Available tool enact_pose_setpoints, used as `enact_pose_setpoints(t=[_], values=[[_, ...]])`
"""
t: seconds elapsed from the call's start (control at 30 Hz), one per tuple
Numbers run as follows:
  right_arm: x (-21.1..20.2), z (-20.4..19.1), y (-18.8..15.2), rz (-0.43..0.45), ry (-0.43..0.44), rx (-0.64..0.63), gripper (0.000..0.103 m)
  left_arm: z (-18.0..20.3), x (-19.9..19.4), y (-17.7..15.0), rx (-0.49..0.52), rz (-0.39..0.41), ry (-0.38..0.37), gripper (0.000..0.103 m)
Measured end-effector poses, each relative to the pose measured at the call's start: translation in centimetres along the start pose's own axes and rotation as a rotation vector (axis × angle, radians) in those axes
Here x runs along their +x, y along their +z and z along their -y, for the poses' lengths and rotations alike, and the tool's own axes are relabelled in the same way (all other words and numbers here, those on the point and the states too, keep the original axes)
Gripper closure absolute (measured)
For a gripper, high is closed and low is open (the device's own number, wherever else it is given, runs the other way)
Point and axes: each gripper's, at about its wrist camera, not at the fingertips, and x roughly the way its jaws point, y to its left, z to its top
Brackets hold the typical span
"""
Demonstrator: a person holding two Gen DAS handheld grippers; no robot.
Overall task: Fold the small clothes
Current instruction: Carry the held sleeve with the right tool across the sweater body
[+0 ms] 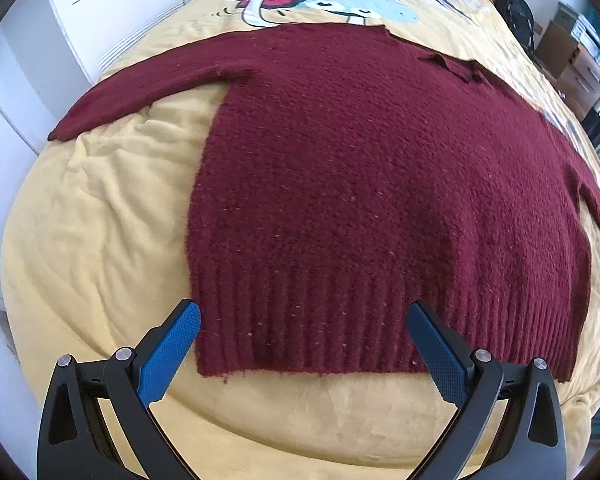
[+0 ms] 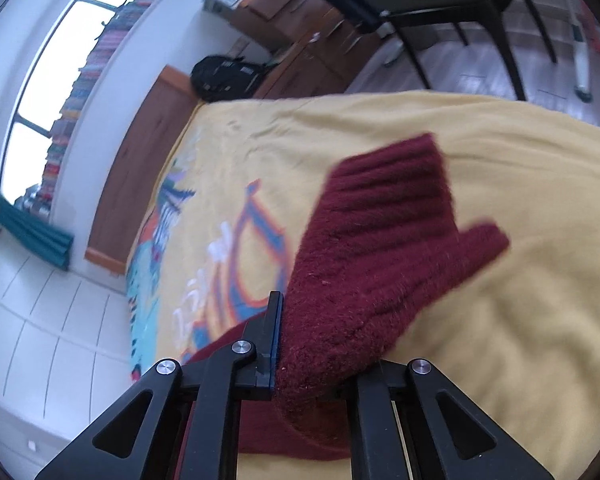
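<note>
Soft, thick sweater flat on bed; limp, grab edges. Left gripper spread over near hem; right gripper pinching sleeve cuff.

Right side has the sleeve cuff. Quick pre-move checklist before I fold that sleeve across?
1. right gripper shut on the sleeve cuff: ok.
2. Cuff lifted off the yellow blanket: ok.
3. left gripper open, holding nothing: ok.
4. maroon sweater body lying flat: ok.
5. Other sleeve spread out straight: ok.
6. Grip depth on the cuff: cannot tell, far pad hidden.
</note>
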Motion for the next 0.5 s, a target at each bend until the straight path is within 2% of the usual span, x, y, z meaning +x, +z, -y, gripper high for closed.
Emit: enact_pose_setpoints(t=[0.23, 0.5], values=[[4.8, -7.4, -4.4, -0.119, 0.025, -0.045, 0.094, -3.4, -0.9, -0.1, -0.048, 0.039, -0.014, 0.001], [12.3, -17.7, -13.3, -0.277, 0.086, -0.134, 0.094, -9.0, -1.6, -1.0, -0.128, 0.069, -0.005, 0.001]])
